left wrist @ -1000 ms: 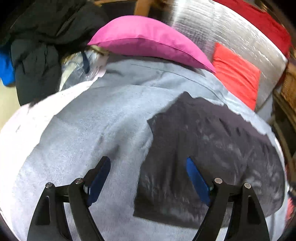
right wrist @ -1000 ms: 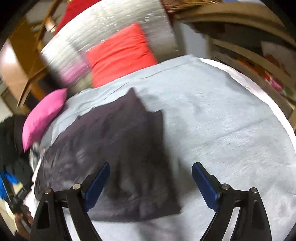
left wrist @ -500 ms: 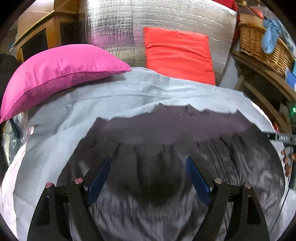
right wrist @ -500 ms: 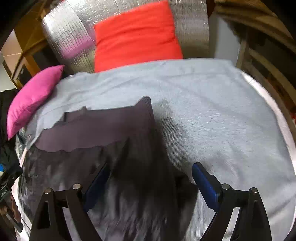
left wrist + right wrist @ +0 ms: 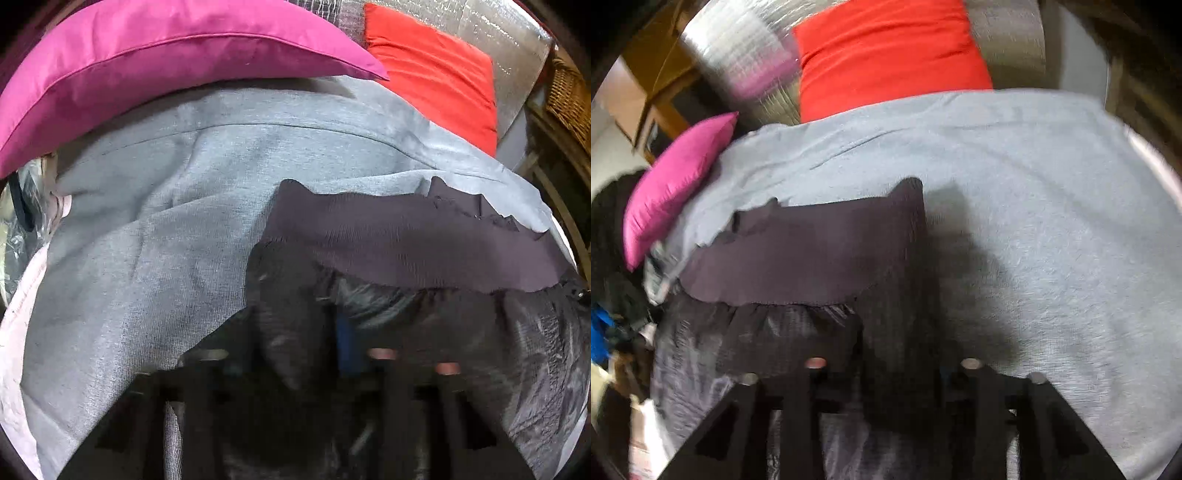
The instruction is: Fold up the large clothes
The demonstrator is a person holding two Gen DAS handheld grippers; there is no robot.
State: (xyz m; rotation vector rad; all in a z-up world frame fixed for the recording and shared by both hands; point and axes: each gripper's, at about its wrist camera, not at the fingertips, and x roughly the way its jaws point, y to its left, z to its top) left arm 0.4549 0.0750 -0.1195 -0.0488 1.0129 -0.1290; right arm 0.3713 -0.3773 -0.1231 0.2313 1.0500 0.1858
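Left tongs point(image 5: 314, 347): clenched on the left side of the dark garment point(image 5: 406, 240), a fold of black cloth bunched up between the two arms; a sliver of blue pad point(image 5: 347, 343) peeks out beside the fabric.
Right tongs point(image 5: 901, 369): clenched too, biting the garment's right side, a dark ridge of cloth rising straight out of the grip.
Dark garment: lying on the grey sheet point(image 5: 1052, 221) of the bed, stretched between the two tongs; the matte purple-black waistband point(image 5: 812, 251) runs across the far edge, and the shinier gathered fabric point(image 5: 535, 350) sits nearer the cameras.
Garment's far edge: wavy, with little peaks sticking up at both corners of the waistband.
Grey sheet: covers the bed all round the garment, with a long seam or crease point(image 5: 295, 125) across it towards the pillows.
Pink pillow point(image 5: 166, 51): at the head of the bed, resting on the grey sheet, close in the left wrist view and small at the left in the right wrist view.
Red pillow point(image 5: 886, 48): upright against the silvery quilted panel point(image 5: 738, 48) behind the bed, beside the pink one.
Wicker basket point(image 5: 569, 99): off the bed's right side, at the frame edge.
Dark clothes heap point(image 5: 609, 240): beyond the bed's left side, with something blue point(image 5: 598, 332) in it.
Sharpness: both views smeared around the tongs, so the exact pinch point is hard to read.
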